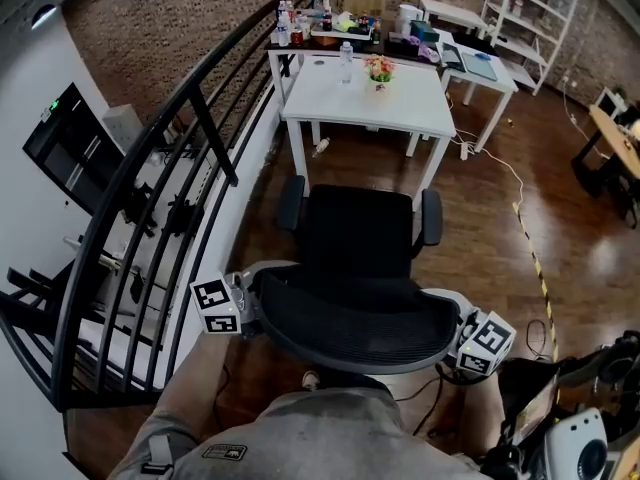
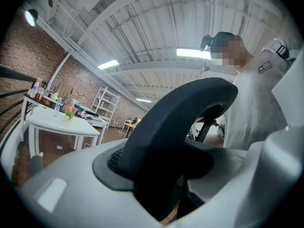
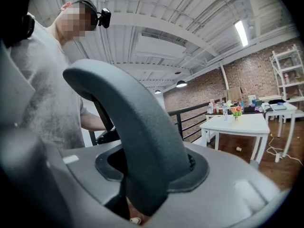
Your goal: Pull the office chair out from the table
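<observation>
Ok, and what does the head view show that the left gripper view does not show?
Only the head view: the office chair's seat, the right gripper on the far side of the backrest, the striped tape on the floor. Only the left gripper view: the ceiling lights, the camera on the person's head, and how the left gripper clamps the backrest rim. Both: the white table with flowers, the brick wall.

Wooden floor (image 1: 480, 228) carries office chair (image 1: 355, 233) and white table (image 1: 400, 98); table bears bottle (image 1: 346, 63) and flowers (image 1: 378, 69).
</observation>
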